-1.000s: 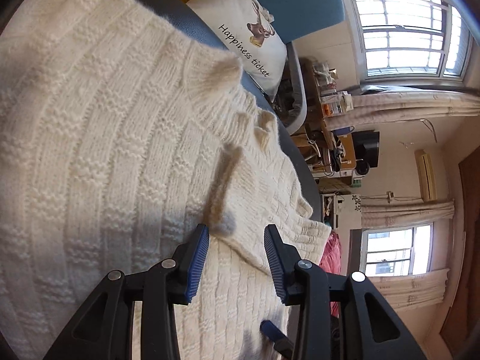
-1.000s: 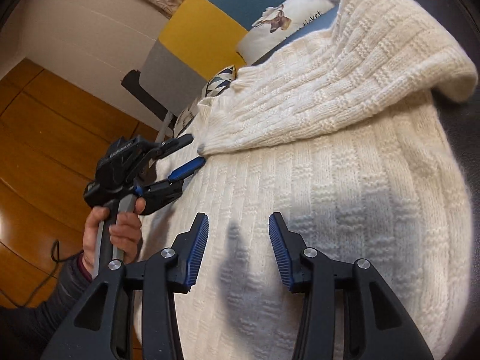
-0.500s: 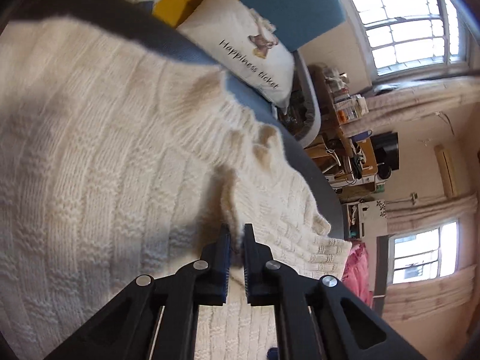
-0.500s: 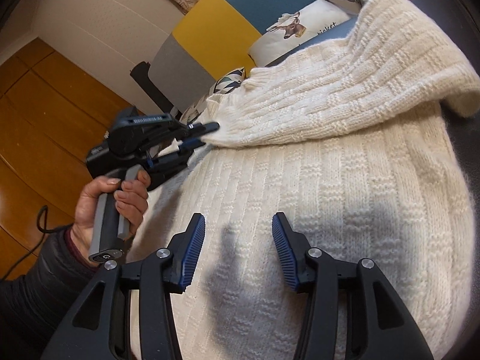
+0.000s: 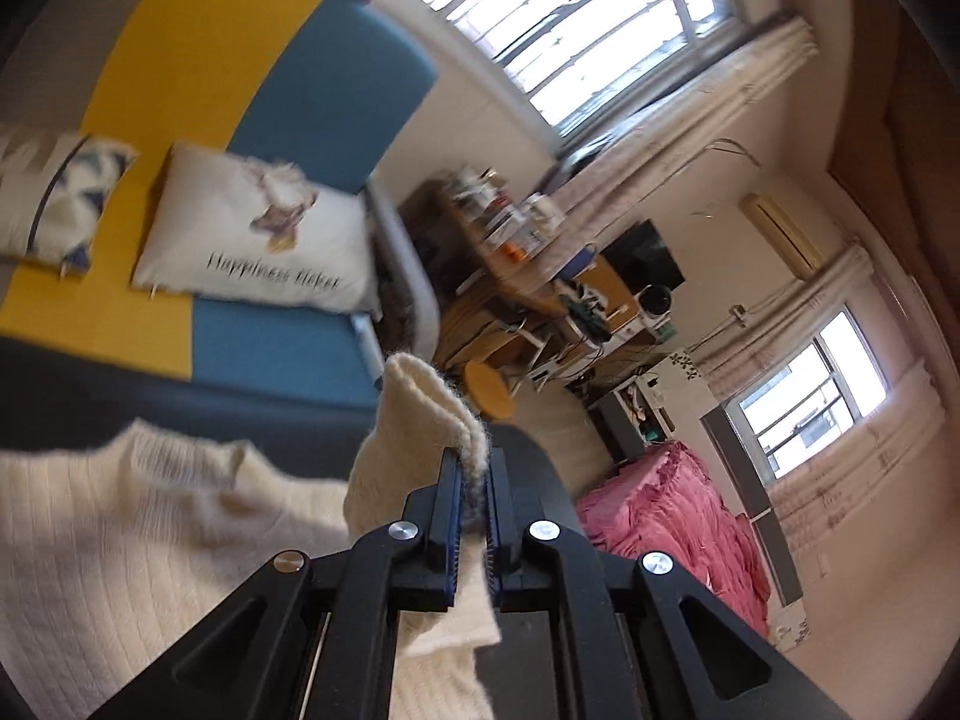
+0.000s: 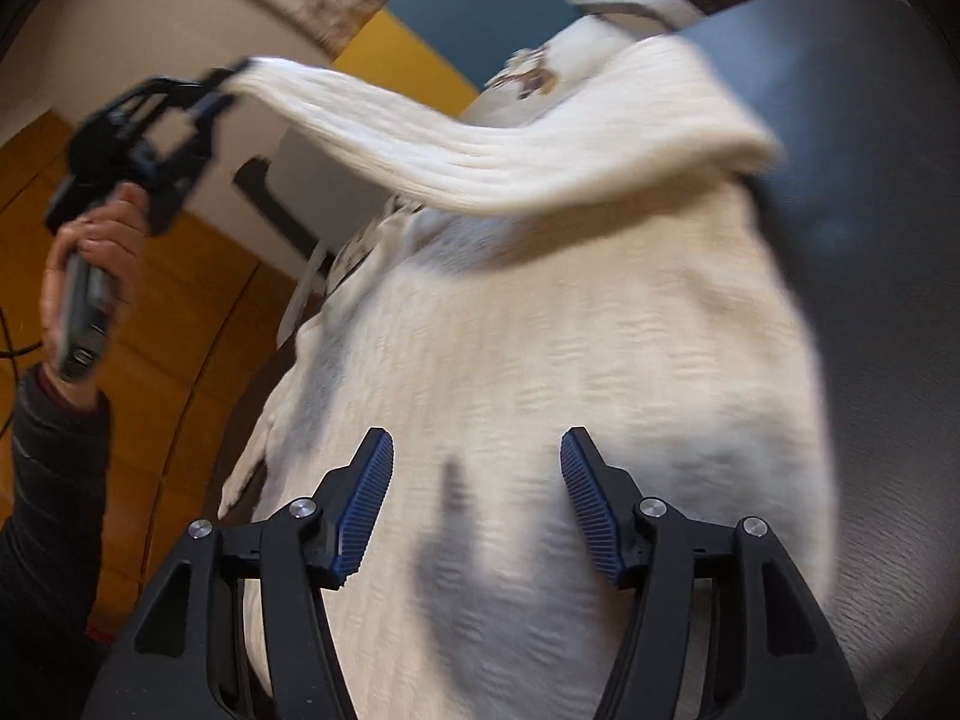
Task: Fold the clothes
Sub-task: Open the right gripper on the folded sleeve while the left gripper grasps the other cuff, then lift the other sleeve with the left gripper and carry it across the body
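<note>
L claw (image 5: 472,483): pressed together on the cuff end of the sweater sleeve (image 5: 432,414); cream knit bunches up between the blue pads, fuzz sticking out above them. Seen from the R wrist cam, the same claw (image 6: 225,87) is raised up at far left, sleeve (image 6: 480,144) strung out from it in a long sagging band back to the shoulder.
L hand (image 6: 90,264): wrapped round the grey handle, dark puffy cuff below it.
R claw (image 6: 477,504): spread, jaws opening; nothing pinched. Blue ribbed pads (image 6: 366,504) hover over the sweater body, knit showing in the gap, whether pads touch it can't tell (motion blur).
Sweater (image 6: 540,360): cream chunky knit, body lying flat on the dark surface (image 6: 870,240); one sleeve lifted clear of the body, the rest down. In the L wrist cam, body (image 5: 120,540) fills lower left, neck opening toward the sofa.
Sofa (image 5: 324,90): yellow + blue panels, right behind the dark surface.
Pillow (image 5: 258,234): white w/ animal print and script text, leaning on the sofa back; a second patterned cushion (image 5: 54,204) just beside it at left.
Bkgd: bright windows (image 5: 570,18) w/ pale curtains, cluttered wooden shelf unit (image 5: 528,276), pink bedding (image 5: 672,516) lower right.
Floor: orange-brown wood (image 6: 180,330) at left in R wrist cam.
</note>
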Demonstrator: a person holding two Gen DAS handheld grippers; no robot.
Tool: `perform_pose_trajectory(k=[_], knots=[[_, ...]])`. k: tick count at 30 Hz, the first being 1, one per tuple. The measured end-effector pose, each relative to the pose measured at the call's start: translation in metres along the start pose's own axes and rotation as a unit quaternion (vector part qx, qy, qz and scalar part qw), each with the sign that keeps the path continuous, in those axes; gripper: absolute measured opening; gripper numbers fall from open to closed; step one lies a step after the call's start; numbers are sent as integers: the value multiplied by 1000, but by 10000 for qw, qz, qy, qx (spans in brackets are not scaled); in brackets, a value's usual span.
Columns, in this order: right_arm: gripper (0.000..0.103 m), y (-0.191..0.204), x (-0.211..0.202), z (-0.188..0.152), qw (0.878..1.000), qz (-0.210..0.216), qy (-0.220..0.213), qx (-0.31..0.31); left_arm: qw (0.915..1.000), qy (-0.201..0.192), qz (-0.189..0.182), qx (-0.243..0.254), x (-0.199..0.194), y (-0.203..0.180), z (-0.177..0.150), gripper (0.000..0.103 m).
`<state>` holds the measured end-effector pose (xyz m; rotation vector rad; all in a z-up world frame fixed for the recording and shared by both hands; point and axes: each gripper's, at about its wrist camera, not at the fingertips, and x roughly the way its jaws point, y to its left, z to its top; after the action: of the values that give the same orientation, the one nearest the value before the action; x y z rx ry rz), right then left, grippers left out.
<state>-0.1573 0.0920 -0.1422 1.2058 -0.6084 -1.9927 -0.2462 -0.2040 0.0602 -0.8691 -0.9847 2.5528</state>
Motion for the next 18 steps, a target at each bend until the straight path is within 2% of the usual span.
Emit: perform_pose_trajectory(k=[2, 7, 11, 14, 17, 18], knots=[[62, -6, -8, 2, 9998, 49, -118, 169, 9997, -108, -54, 192, -5, -19, 12, 5], [62, -25, -27, 12, 9931, 553, -695, 768, 9976, -481, -325, 388, -33, -42, 27, 5], [64, -53, -35, 19, 9784, 834, -985, 1617, 9960, -721, -256, 464, -58, -34, 28, 5], [69, -66, -39, 23, 9689, 1066, -1172, 1903, 9969, -714, -80, 320, -65, -9, 27, 5], [72, -75, -32, 27, 9395, 1964, -1338, 2467, 9977, -668, 62, 74, -70, 20, 23, 5], [83, -78, -29, 28, 9261, 2231, -1397, 2701, 9978, -662, 88, 28, -72, 28, 21, 5]])
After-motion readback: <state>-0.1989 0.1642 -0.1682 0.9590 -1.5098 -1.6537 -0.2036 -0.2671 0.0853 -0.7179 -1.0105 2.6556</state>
